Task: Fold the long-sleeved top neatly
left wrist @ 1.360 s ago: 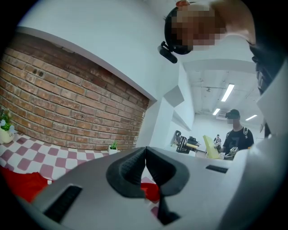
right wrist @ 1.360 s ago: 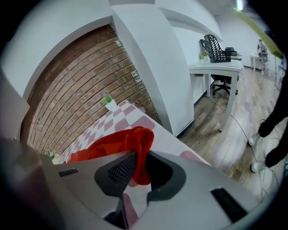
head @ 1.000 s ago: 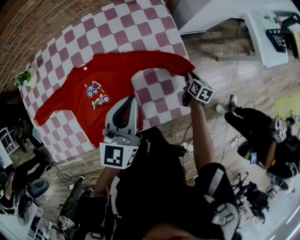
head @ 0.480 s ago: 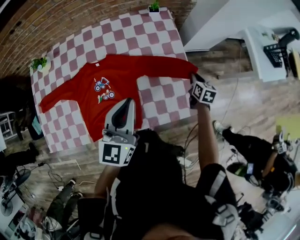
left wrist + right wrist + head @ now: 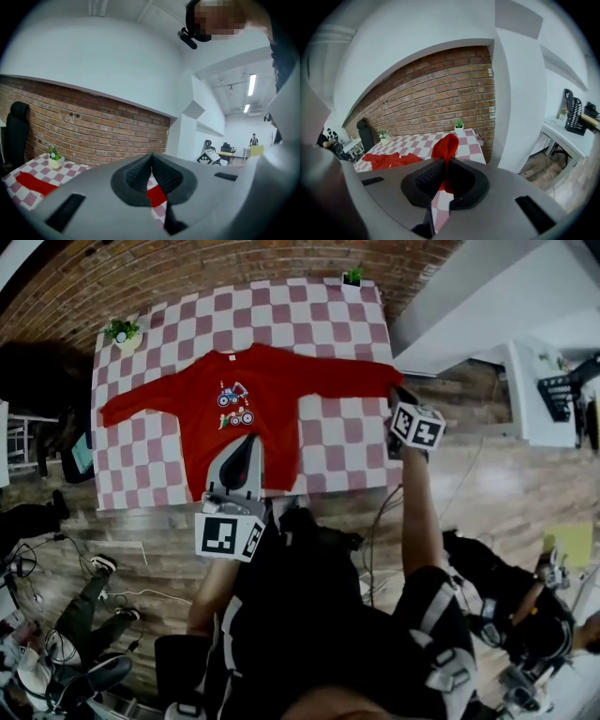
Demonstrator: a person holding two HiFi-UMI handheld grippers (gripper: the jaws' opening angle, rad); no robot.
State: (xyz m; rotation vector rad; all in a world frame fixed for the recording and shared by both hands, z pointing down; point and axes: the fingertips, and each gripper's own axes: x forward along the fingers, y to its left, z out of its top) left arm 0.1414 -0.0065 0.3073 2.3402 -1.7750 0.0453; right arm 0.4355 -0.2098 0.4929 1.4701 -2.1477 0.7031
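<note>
Red cotton long-sleeved top [image 5: 248, 390] looks soft, light, limp; right gripper [image 5: 443, 180] clamped on 3 o'clock sleeve cuff [image 5: 446, 145]; left gripper [image 5: 151, 161] jaws together, empty; best hold: cuffs, hem corners.

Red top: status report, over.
Right gripper shut on sleeve end. Left gripper shut, empty. Top spread on checked table, unfolded. Potted plants at far edge, clear.

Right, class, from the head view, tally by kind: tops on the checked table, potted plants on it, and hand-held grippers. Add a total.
Red long-sleeved top: 1
Potted plants: 2
Grippers: 2
Total: 5
</note>
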